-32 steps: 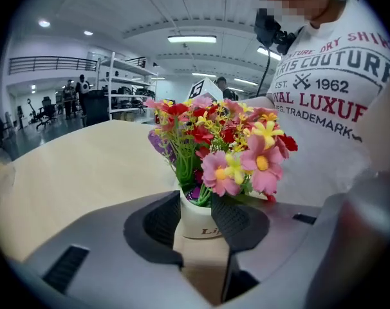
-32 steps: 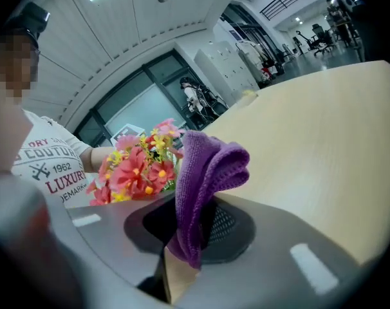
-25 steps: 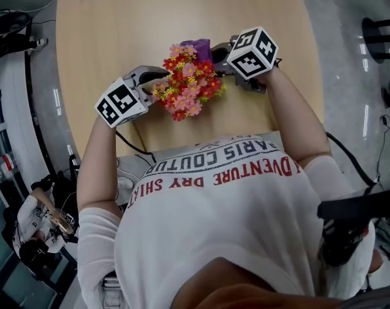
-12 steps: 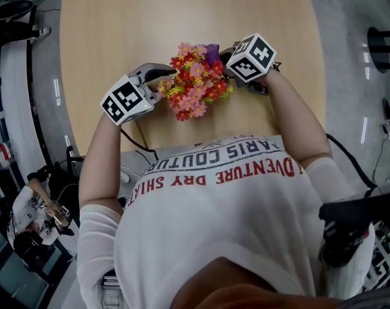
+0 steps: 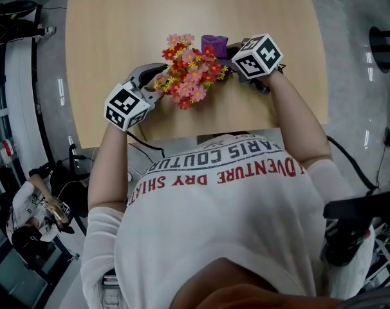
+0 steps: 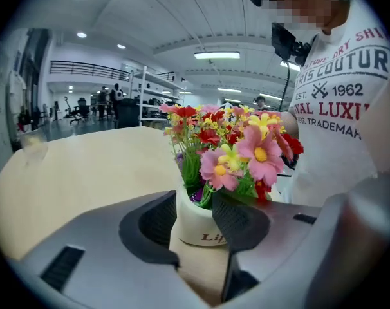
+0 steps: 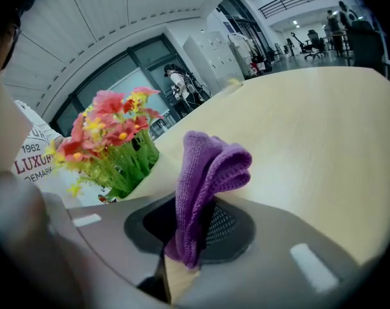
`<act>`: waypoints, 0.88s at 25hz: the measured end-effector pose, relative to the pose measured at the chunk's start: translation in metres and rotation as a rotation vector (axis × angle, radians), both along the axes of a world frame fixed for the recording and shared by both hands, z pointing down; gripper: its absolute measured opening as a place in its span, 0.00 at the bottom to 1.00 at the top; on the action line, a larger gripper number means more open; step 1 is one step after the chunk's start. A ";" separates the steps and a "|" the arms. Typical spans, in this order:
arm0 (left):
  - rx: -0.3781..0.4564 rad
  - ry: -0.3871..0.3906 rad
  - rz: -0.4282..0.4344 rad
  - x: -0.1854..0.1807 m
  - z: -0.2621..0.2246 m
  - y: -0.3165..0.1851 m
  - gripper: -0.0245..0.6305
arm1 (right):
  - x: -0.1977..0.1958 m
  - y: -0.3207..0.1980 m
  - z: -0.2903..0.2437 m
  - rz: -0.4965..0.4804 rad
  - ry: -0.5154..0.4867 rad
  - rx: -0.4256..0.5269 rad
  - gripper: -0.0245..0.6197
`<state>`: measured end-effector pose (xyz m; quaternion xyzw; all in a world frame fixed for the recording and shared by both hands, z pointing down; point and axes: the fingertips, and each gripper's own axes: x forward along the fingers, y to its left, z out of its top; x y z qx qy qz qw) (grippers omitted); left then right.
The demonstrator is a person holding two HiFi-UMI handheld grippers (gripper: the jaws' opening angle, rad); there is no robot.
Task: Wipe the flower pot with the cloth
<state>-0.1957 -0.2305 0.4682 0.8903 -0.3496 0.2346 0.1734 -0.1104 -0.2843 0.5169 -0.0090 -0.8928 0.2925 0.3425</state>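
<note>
A small white flower pot (image 6: 196, 229) holds a bunch of pink, red and yellow artificial flowers (image 5: 188, 71) over the wooden table (image 5: 118, 18). My left gripper (image 6: 195, 221) is shut on the pot, one dark pad against each side. In the head view the left gripper (image 5: 156, 77) sits at the flowers' left, and the blooms hide the pot. My right gripper (image 7: 195, 227) is shut on a folded purple cloth (image 7: 206, 172), which stands up out of the jaws. The cloth (image 5: 214, 42) is at the bunch's far right side, beside the flowers (image 7: 111, 143).
The table's near edge (image 5: 201, 137) runs just in front of the person's shirt. Grey floor surrounds the table, with cables at the left (image 5: 15, 11) and a black stand at the right (image 5: 383, 34). Another person (image 5: 31, 221) is at the lower left.
My left gripper has turned with the pot, and the flowers now lean more toward the far side. My right gripper with the cloth has sunk slightly toward the table.
</note>
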 end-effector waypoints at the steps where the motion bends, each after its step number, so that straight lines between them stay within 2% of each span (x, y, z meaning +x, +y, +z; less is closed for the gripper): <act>1: 0.012 0.011 -0.047 -0.006 -0.001 0.006 0.27 | 0.002 0.002 -0.001 0.016 -0.002 0.005 0.14; 4: 0.046 0.032 -0.167 -0.018 -0.002 0.026 0.33 | 0.008 0.009 -0.004 0.059 -0.014 0.011 0.14; 8: 0.043 0.087 -0.237 -0.014 -0.003 0.052 0.38 | 0.014 0.024 -0.010 0.103 -0.032 0.010 0.14; 10: 0.034 0.099 -0.249 -0.011 -0.001 0.064 0.38 | 0.015 0.035 -0.011 0.118 -0.036 0.015 0.14; 16: 0.029 0.069 -0.241 -0.007 0.004 0.083 0.38 | 0.013 0.060 -0.021 0.128 -0.062 0.043 0.14; 22: 0.035 0.046 -0.242 -0.002 -0.002 0.089 0.38 | 0.017 0.085 -0.044 0.096 -0.089 0.058 0.14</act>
